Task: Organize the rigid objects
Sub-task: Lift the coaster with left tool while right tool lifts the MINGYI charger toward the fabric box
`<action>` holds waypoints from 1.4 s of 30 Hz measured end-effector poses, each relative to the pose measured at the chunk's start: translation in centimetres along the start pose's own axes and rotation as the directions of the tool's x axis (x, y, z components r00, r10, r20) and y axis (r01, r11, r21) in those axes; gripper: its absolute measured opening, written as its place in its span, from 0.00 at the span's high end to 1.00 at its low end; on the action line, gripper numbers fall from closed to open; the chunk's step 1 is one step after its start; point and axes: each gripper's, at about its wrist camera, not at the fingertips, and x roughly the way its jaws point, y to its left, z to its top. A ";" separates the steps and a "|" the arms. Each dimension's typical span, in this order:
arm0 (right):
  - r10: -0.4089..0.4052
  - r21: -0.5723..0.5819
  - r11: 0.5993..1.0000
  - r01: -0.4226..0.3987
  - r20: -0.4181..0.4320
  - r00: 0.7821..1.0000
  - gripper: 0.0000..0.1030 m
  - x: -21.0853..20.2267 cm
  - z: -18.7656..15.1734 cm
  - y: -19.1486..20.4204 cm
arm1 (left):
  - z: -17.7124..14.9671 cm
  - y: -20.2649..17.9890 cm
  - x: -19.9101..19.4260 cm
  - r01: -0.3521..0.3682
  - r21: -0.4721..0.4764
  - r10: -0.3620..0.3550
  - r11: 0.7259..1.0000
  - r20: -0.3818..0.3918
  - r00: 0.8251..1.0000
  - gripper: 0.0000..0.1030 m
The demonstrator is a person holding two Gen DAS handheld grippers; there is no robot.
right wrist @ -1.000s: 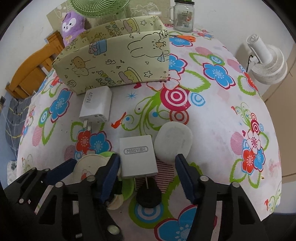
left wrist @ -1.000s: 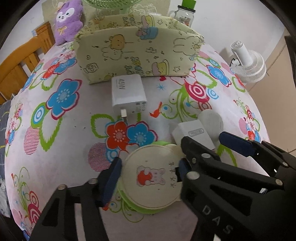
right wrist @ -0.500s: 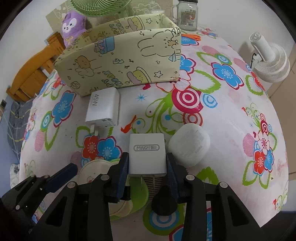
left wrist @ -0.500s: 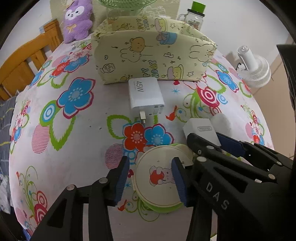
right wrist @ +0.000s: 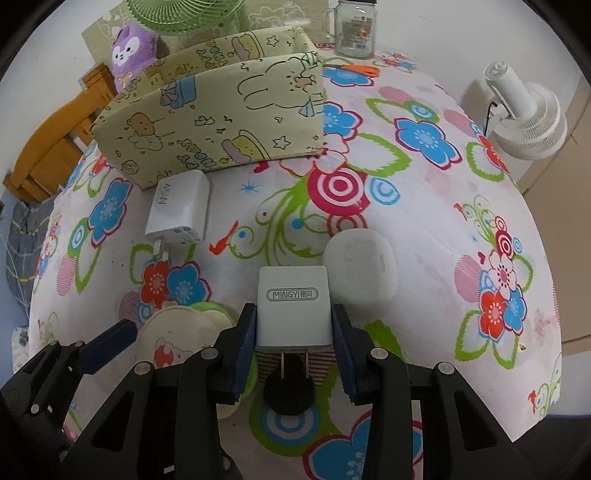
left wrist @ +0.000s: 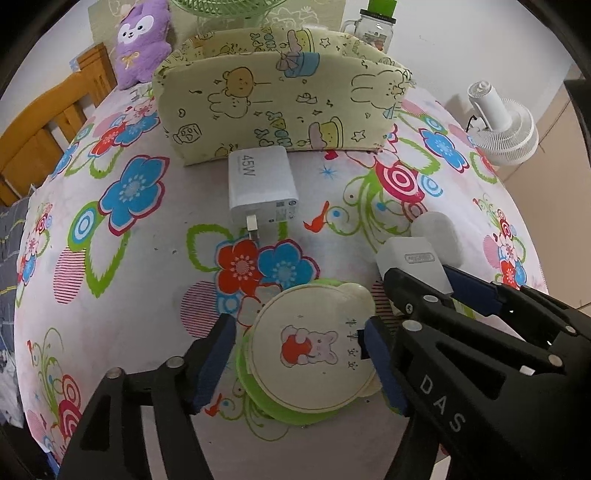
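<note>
Right wrist: tongs (right wrist: 293,334) steeply down, clamping MINGYI charger (right wrist: 293,306).

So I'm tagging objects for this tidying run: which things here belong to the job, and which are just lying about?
Job:
- MINGYI charger, clamped by the right gripper
- round bear-print case, between the opening jaws of the left gripper
- 45W charger
- white rounded case
- cartoon fabric box

Lying about:
- purple plush
- glass jar
- white fan
- green fan
- orange scissors
</note>
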 end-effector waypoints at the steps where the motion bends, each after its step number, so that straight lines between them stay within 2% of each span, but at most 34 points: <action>1: 0.000 0.002 1.000 0.000 0.001 1.000 0.58 -0.1 -0.1 -0.1 | 0.0 -0.1 0.0 0.001 0.001 -0.001 1.000 -0.003 1.000 0.22; 9: 0.000 0.011 1.000 0.000 0.000 1.000 0.58 -0.7 -0.7 -0.9 | -0.3 -1.5 -0.2 -0.008 0.043 0.008 0.999 0.010 1.000 0.13; 12: -0.010 0.014 1.000 0.011 -0.012 1.000 0.58 -0.5 -1.0 -1.3 | -0.4 -1.5 0.3 -0.020 0.032 0.020 0.999 -0.008 1.000 0.17; 13: -0.009 0.015 1.000 0.010 -0.013 1.000 0.58 -0.4 -1.1 -1.3 | -0.5 -1.5 0.4 -0.029 0.030 0.029 0.999 -0.009 1.000 0.21; 22: 0.006 0.024 1.000 -0.006 -0.010 1.000 0.58 -0.7 -1.1 -1.2 | -0.5 -1.5 -0.3 -0.058 0.049 0.057 0.997 0.009 0.998 0.23; 42: 0.013 -0.025 1.000 -0.010 0.133 0.991 0.58 -7.3 3.7 1.7 | 3.5 -0.2 -6.9 -0.092 0.010 0.090 0.996 0.145 0.985 0.23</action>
